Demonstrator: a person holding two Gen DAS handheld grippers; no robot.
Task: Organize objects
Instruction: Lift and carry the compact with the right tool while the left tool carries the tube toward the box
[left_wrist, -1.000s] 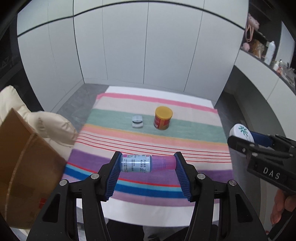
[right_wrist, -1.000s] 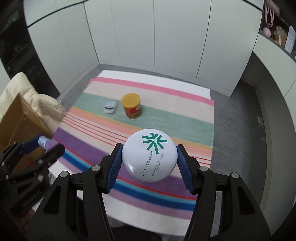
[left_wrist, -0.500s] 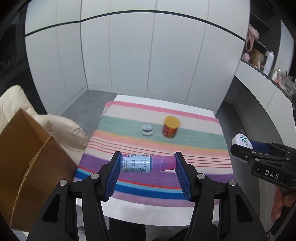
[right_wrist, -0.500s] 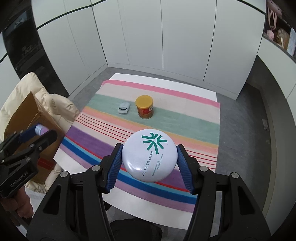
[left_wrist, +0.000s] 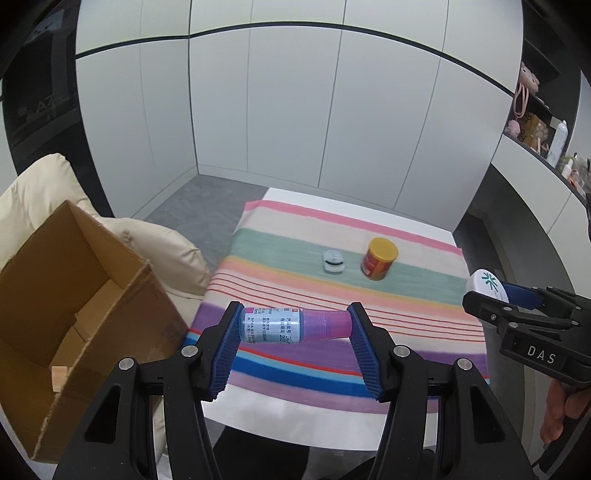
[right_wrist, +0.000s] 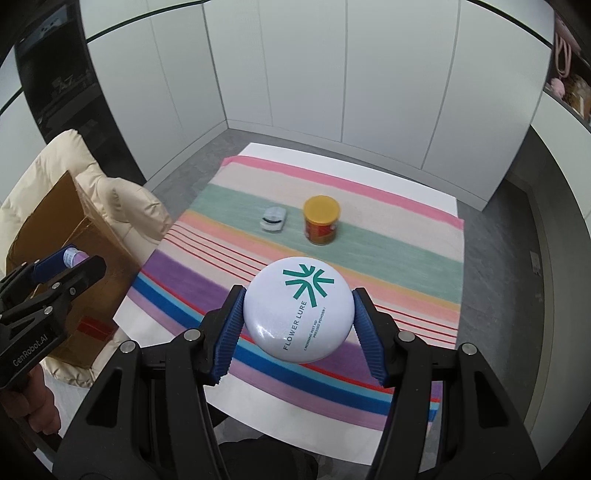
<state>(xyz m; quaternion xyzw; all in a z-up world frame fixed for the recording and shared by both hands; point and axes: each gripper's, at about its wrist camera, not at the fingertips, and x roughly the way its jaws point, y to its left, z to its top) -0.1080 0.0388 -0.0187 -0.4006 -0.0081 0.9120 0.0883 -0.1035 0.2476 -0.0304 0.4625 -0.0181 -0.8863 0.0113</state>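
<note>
My left gripper (left_wrist: 293, 326) is shut on a small bottle (left_wrist: 293, 325) with a blue label and pink cap, held sideways above the table's near edge. My right gripper (right_wrist: 297, 314) is shut on a round white powder compact (right_wrist: 297, 314) with a green logo, held above the striped cloth (right_wrist: 388, 243). The compact also shows at the right of the left wrist view (left_wrist: 485, 284). An open cardboard box (left_wrist: 70, 295) stands to the left of the table. A yellow-lidded red can (left_wrist: 378, 258) and a small grey-white case (left_wrist: 333, 261) stand on the green stripe.
A cream padded jacket (left_wrist: 159, 243) lies behind and under the box (right_wrist: 66, 236). White cabinet walls rise behind the table. A shelf with items (left_wrist: 543, 136) runs along the right.
Both grippers have risen and drawn back from the table with their objects held. The open box now shows more fully at the left.
</note>
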